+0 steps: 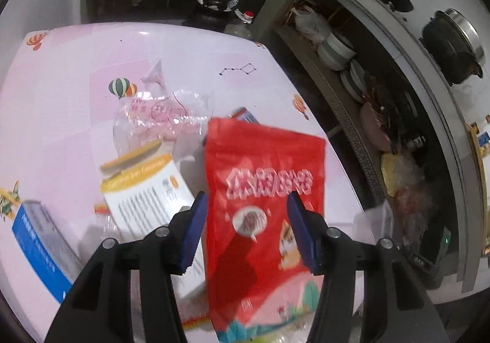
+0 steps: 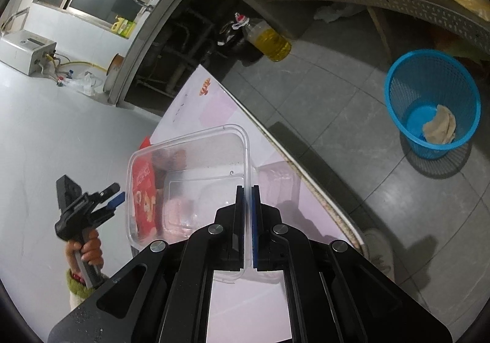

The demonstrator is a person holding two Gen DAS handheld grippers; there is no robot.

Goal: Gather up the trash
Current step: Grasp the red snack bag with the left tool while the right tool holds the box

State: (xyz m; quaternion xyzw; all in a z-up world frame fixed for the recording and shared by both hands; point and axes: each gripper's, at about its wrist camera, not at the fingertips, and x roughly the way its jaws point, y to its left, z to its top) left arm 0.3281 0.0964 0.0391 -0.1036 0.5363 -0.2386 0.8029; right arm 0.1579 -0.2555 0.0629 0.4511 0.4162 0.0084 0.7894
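While your right gripper (image 2: 248,190) is pinching the clear plastic container (image 2: 190,159), your left gripper's (image 1: 247,205) parted fingers are straddling the red snack pouch (image 1: 263,190); closing comes next.

red pouch (image 1: 263,190): bottom cut off | blue box (image 1: 39,239): print blurred

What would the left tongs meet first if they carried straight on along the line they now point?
Most likely the red snack pouch: it already lies between the left tongs, whose pads seem not yet to press it. Depth is unclear, so the pink table beneath may follow.
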